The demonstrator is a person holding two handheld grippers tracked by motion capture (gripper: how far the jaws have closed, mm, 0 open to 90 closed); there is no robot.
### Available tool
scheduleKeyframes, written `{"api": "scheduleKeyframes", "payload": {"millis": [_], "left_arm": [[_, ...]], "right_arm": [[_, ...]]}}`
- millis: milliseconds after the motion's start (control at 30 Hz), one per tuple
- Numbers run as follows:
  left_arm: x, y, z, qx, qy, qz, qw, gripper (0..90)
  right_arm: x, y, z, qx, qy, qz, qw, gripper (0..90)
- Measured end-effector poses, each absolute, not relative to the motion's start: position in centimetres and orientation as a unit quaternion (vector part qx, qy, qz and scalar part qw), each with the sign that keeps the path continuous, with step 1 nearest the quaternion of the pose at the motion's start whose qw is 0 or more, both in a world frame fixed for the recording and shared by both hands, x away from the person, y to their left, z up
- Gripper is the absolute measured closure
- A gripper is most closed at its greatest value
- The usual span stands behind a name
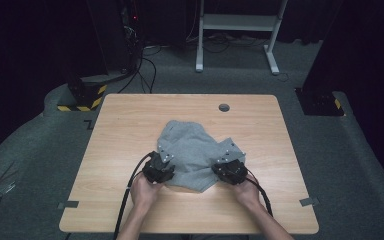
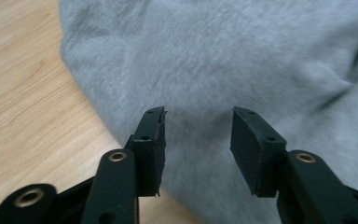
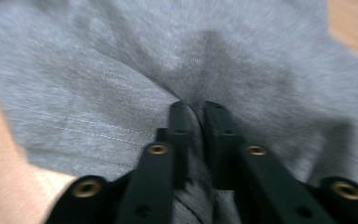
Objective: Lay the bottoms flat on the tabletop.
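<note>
1. Near the front-middle of the wooden counter (image 1: 120,115) lies the grey garment (image 1: 195,152), bunched and partly folded over itself, and you work on its near edge with both hands.
2. Your left gripper (image 2: 198,122) sits at the garment's near-left corner; its fingers (image 2: 150,140) stand apart with nothing pinched, the grey cloth lying under and beyond them. I read this side as released.
3. Your right gripper (image 3: 196,106) sits at the near-right corner; its fingers are drawn close together with a ridge of the grey cloth gathered between them, so this side is grasping the garment.
4. By my judgement you are mid-fold or mid-smoothing: one side let go, the other holding a pinch of the hem.
5. The next move likely calls for you to settle the left fingers onto a clean edge, taking one layer and not a bunch, then move both hands together so the cloth stays even. Alternatively, let go on the right if the fold is already laid.
6. Hard to tell:
   - The right gripper view is blurred, so how many layers are pinched is unclear.
   - In the high view your grippers and hands (image 1: 147,190) cover the near hem, and what kind of garment this is cannot be made out.
   - The far side is crumpled, and what lies under the folds is hidden.
</note>
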State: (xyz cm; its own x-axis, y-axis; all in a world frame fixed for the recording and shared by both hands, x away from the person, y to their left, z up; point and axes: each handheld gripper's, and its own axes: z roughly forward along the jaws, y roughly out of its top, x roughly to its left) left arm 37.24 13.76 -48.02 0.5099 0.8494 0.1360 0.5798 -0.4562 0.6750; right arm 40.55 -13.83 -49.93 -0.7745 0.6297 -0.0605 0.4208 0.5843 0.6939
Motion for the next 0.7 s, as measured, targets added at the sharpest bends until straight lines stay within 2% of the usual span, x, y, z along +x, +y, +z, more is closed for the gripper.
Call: {"api": "scheduleKeyframes", "payload": {"millis": [167, 400, 467, 500, 600, 633, 700], "left_arm": [[34.0, 15.0, -47.4, 0.809, 0.431, 0.209, 0.340, 49.4], [33.3, 13.6, -50.6, 0.832, 0.419, 0.184, 0.313, 44.2], [33.6, 13.2, -51.1, 0.831, 0.416, 0.195, 0.313, 45.3], [33.8, 13.2, -51.1, 0.831, 0.418, 0.192, 0.313, 54.2], [34.1, 13.5, -50.4, 0.834, 0.411, 0.179, 0.321, 76.5], [34.1, 13.5, -50.0, 0.836, 0.407, 0.180, 0.321, 82.1], [34.0, 13.8, -49.2, 0.838, 0.401, 0.181, 0.323, 87.0]], "right_arm": [[39.4, -15.1, -48.8, 0.285, 0.869, 0.375, 0.150, 69.1], [39.3, -14.1, -50.0, 0.278, 0.880, 0.363, 0.128, 52.9], [39.4, -13.5, -50.5, 0.276, 0.885, 0.354, 0.122, 51.7], [39.5, -13.3, -50.8, 0.275, 0.889, 0.344, 0.122, 55.2], [39.5, -13.2, -51.0, 0.273, 0.894, 0.331, 0.128, 74.5], [39.6, -13.4, -50.8, 0.272, 0.894, 0.335, 0.119, 80.6], [39.4, -13.6, -50.6, 0.264, 0.897, 0.336, 0.114, 84.2]]}}
